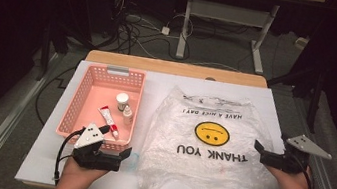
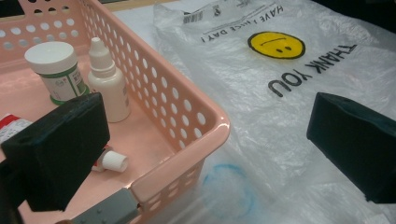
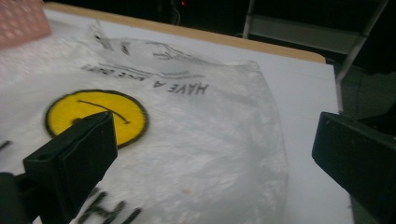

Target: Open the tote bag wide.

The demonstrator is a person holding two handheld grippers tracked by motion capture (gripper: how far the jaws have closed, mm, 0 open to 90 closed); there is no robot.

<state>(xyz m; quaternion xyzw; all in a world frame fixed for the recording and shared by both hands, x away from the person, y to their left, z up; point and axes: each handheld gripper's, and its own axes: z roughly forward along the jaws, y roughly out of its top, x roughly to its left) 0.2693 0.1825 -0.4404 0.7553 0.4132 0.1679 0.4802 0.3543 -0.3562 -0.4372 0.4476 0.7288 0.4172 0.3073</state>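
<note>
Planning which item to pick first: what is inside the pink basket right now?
The pink basket holds a white-capped jar, a white dropper bottle and a red-and-white tube. In the left gripper view, the left tool's jaw covers most of the tube.

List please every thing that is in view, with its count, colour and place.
Basket: 1, pink, left side of table.
Jar: 1, white cap, green label, in basket.
Dropper bottle: 1, white, in basket beside jar.
Tube: 1, red and white, lying in basket.
Bag: 1, clear plastic, yellow smiley, flat to the right of basket.
Table: 1, white top, wooden far edge.
Left gripper: 1, black, open, near basket's front corner.
Right gripper: 1, black, open, over bag's right edge.
</note>
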